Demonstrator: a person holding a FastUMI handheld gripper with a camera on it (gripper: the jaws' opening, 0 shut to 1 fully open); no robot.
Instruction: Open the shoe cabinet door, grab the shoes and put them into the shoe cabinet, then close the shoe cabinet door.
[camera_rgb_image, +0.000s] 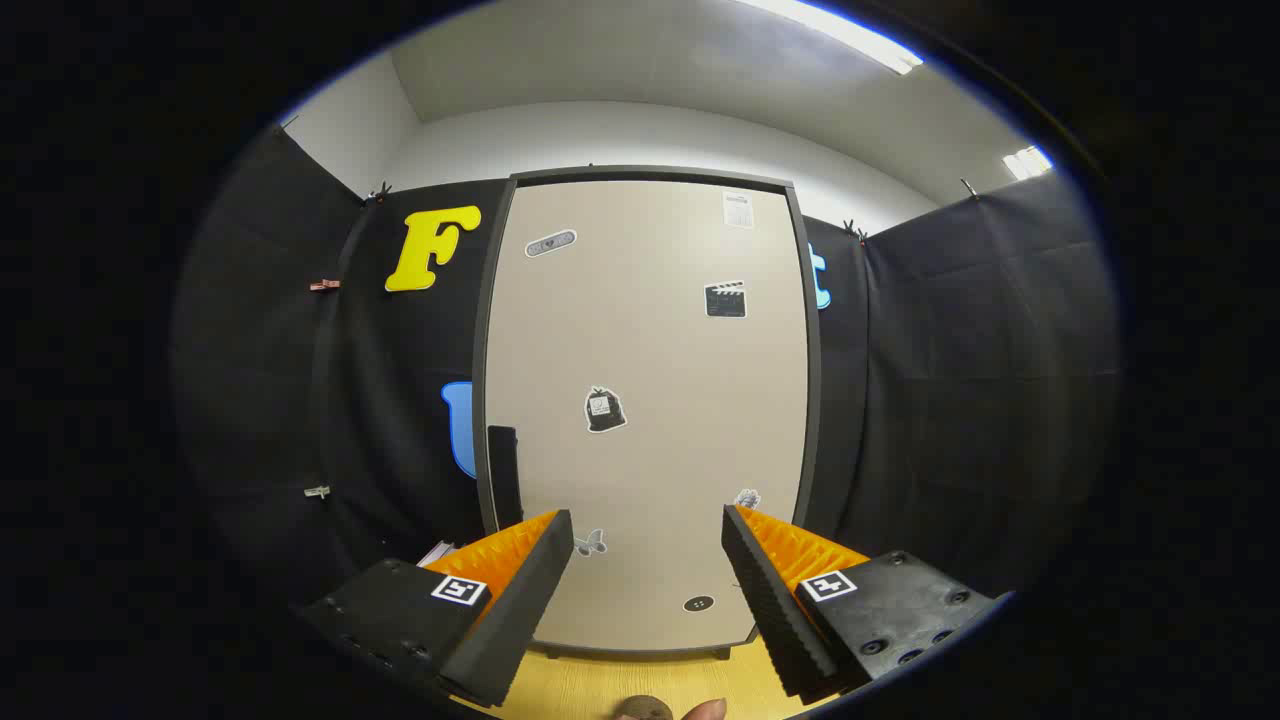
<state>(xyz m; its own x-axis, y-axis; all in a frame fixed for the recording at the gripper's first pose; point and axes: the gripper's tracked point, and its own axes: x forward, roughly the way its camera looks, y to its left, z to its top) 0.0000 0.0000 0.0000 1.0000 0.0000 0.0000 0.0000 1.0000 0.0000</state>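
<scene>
- Fingers of the gripper (648, 545) stand wide apart with nothing between them, both aimed at the lower part of the shoe cabinet door (650, 400), which is still closed.
- Going by the task, the step in hand looks like opening that door; I judge the task barely begun.
- At the door's left edge, just above the left finger (510, 590), sits a dark vertical handle (503, 475). To do this well, the gripper would likely swing left, bring the handle between the pads and pinch squarely before pulling, since a shallow bite could slip off.
- With the handle on the left, the hinges are probably on the right, so the pull should follow an arc toward that side; this is a guess.
- Across the door's pale face lie several small stickers: an oval one (551, 243) upper left, a bag-shaped one (605, 409) in the middle, a clapperboard (725, 299) and a paper label (738, 208) upper right.
- Beyond the right finger (775, 590) nothing blocks the door.
- Below the door runs a light wooden floor (600, 685); a rounded brown object (643, 709) at its near edge may be a shoe, but I cannot tell.
</scene>
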